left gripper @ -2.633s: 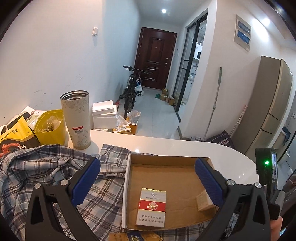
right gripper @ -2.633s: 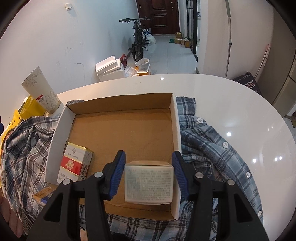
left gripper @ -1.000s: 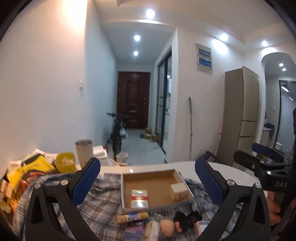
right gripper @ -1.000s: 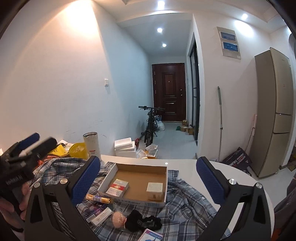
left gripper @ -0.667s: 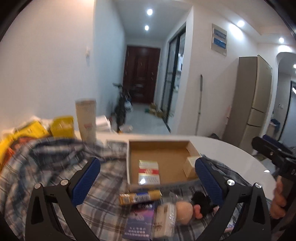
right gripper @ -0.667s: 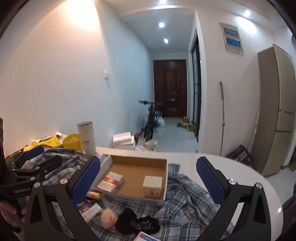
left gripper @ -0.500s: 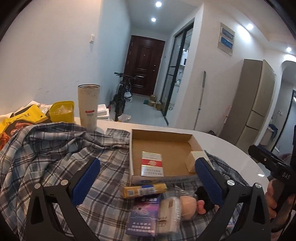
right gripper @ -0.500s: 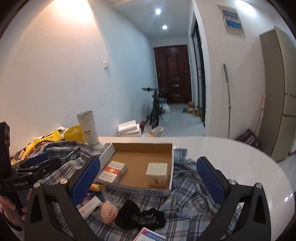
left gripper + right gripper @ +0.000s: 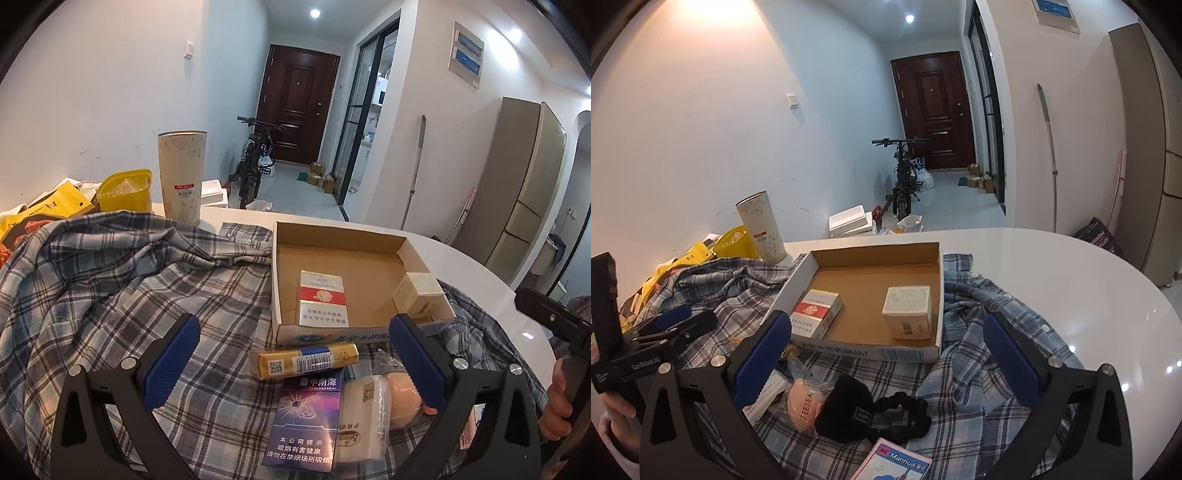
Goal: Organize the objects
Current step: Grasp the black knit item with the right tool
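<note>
1. Left tongs (image 9: 295,360): jaws spread wide, nothing between them; they hang above the clutter at the lower centre of the left wrist frame.
2. Right tongs (image 9: 886,347): also spread, empty, over the near edge of the cardboard box (image 9: 925,355) in the right wrist frame.
3. The box sits open at frame centre on a plaid shirt (image 9: 110,280), which is spread over the white worktop (image 9: 1071,266).
4. Inside the box: a red-and-white cigarette pack (image 9: 324,302) lies flat at the left; a small cream carton (image 9: 908,307) stands against the right wall.
5. Just in front of the box, on the shirt: a yellow-and-blue stick pack (image 9: 303,360), a purple cigarette pack (image 9: 304,424), a white wrapped packet (image 9: 362,417) and a peach sponge (image 9: 402,393).
6. Right wrist frame, lower centre: a black hair tie (image 9: 875,413) touches the sponge; a white-and-pink box (image 9: 894,461) lies at the bottom edge.
7. Upper left of the left wrist frame: a tall tumbler (image 9: 181,177) and a yellow tub (image 9: 125,192) stand beyond the shirt.
8. A hand (image 9: 557,406) grips the right tool's handle at the right edge.
</note>
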### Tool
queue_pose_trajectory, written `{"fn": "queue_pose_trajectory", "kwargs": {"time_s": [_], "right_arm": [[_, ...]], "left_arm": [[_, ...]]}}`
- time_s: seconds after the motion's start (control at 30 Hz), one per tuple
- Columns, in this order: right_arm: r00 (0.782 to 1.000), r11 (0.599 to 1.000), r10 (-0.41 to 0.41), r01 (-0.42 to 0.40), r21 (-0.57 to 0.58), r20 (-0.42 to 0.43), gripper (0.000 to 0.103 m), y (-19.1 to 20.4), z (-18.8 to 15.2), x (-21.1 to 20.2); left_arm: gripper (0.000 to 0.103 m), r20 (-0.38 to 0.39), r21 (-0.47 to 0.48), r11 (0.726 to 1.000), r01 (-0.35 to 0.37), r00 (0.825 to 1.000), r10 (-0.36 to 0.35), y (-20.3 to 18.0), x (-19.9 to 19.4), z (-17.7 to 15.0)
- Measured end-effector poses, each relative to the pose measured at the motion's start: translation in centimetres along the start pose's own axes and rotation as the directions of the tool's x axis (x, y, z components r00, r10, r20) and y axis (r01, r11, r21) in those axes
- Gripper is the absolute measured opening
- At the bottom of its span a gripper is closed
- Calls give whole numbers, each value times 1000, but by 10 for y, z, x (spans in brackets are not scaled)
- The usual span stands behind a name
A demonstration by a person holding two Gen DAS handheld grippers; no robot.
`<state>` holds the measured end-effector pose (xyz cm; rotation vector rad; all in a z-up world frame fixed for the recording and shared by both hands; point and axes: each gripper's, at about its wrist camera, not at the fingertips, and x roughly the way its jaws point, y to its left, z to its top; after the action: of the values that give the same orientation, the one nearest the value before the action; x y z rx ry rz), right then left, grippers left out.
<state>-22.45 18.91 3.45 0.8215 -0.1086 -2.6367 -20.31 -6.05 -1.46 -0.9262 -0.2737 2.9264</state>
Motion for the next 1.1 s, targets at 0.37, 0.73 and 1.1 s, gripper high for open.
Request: {"fn": "queue_pose_trajectory", "kwargs": {"time_s": [0.37,0.73,1.1], "right_arm": [[928,996,89,-91,12,-362,74,12,-35,68],[831,962,251,-160,219,-496,44,-4,-64,106],[979,999,39,-38,6,-198,39,7,-28,45]], "left_arm": [[103,158,49,994,-93,984,84,-19,-26,-6],[103,52,-97,995,-37,998,42,13,-9,0],[103,-2,-77,997,-3,1000,3,7,-3,-4]]}}
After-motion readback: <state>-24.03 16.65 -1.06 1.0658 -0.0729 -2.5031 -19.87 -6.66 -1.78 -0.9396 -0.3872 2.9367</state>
